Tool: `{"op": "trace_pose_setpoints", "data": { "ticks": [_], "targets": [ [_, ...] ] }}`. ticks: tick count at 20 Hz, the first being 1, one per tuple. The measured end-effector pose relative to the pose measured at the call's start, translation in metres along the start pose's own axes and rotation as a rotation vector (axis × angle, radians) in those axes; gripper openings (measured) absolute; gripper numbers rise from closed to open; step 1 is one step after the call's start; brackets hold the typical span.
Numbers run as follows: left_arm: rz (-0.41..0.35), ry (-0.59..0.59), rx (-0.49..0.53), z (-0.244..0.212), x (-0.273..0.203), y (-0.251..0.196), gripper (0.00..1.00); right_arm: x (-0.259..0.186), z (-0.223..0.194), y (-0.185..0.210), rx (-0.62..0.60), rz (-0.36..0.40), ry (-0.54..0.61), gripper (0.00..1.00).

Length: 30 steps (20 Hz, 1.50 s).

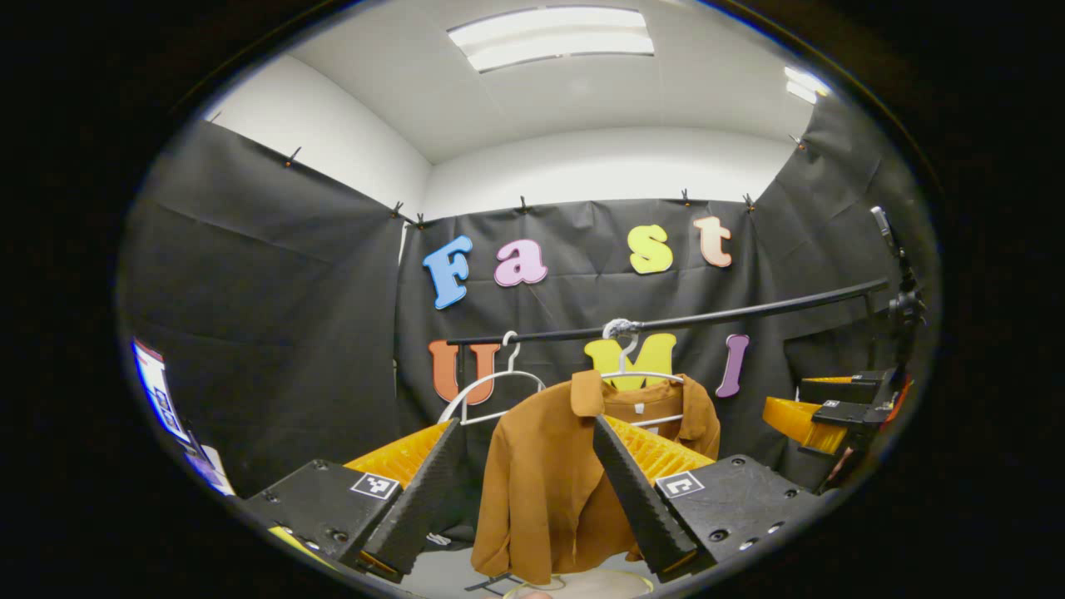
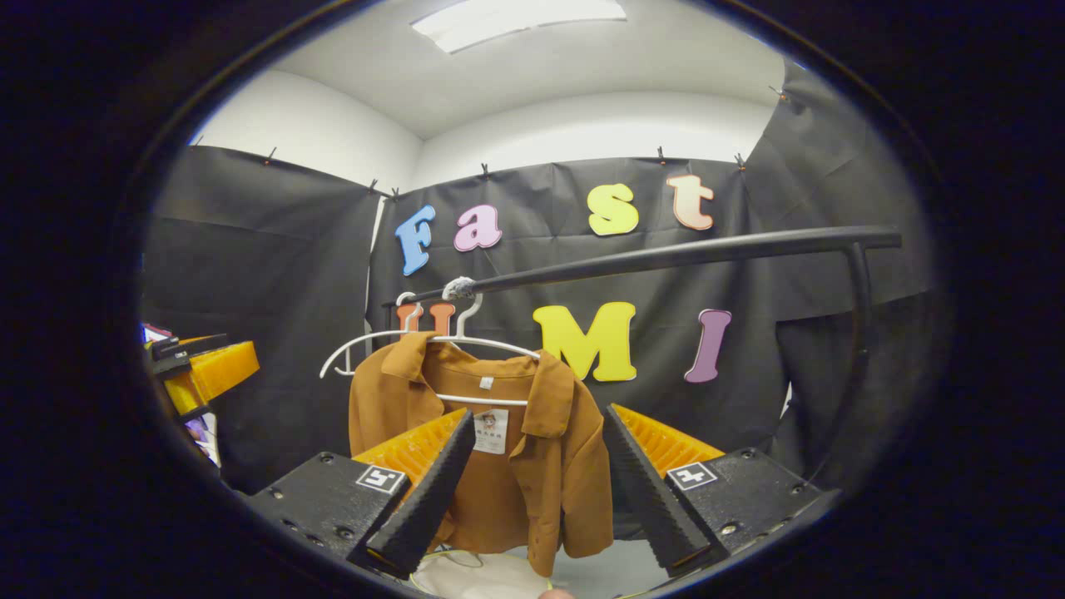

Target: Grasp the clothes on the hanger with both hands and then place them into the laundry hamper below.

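I am holding my left claw wide open, gripping nothing, its fingers framing the brown shirt beyond. My right claw is gaping just as wide, also empty. The shirt is hanging on a white hanger from the black rail, with an empty white hanger to its left.
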<state>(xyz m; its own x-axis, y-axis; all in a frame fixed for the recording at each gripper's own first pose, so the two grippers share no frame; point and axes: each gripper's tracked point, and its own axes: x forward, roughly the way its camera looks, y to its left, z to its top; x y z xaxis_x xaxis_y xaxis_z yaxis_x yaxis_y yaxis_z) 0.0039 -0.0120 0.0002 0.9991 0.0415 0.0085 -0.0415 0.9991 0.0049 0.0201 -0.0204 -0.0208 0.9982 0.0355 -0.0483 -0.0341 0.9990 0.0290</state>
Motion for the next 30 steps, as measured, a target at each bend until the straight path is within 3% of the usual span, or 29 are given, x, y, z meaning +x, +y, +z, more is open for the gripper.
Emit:
{"op": "trace_pose_setpoints", "data": {
  "ticks": [7, 13, 20, 21, 22, 24, 26, 27, 30],
  "targets": [
    [-0.048, 0.037, -0.025, -0.018, 0.005, -0.025, 1.00, 0.006, -0.021, -0.016, 0.057, -0.023, 0.052, 0.96],
    [-0.070, 0.081, -0.026, -0.045, 0.020, -0.044, 1.00, 0.025, -0.050, -0.002, 0.149, 0.029, 0.113, 0.98],
    [-0.070, 0.119, -0.025, -0.079, 0.060, -0.052, 0.96, 0.080, -0.089, -0.002, 0.233, 0.047, 0.185, 0.94],
    [-0.076, 0.124, -0.022, -0.084, 0.066, -0.054, 1.00, 0.088, -0.098, -0.002, 0.232, 0.040, 0.207, 0.94],
    [-0.085, 0.125, -0.018, -0.089, 0.072, -0.057, 0.96, 0.093, -0.109, -0.002, 0.237, 0.041, 0.230, 0.94],
    [-0.099, 0.146, -0.013, -0.104, 0.086, -0.062, 1.00, 0.108, -0.118, -0.001, 0.253, 0.040, 0.251, 0.89],
    [-0.106, 0.162, -0.006, -0.115, 0.100, -0.065, 0.92, 0.123, -0.121, 0.002, 0.259, 0.041, 0.251, 0.89],
    [-0.104, 0.172, -0.006, -0.119, 0.109, -0.066, 0.92, 0.131, -0.122, 0.003, 0.260, 0.036, 0.251, 0.94],
    [-0.096, 0.206, -0.027, -0.134, 0.127, -0.067, 1.00, 0.151, -0.124, -0.001, 0.278, 0.011, 0.250, 0.89]
  ]
}}
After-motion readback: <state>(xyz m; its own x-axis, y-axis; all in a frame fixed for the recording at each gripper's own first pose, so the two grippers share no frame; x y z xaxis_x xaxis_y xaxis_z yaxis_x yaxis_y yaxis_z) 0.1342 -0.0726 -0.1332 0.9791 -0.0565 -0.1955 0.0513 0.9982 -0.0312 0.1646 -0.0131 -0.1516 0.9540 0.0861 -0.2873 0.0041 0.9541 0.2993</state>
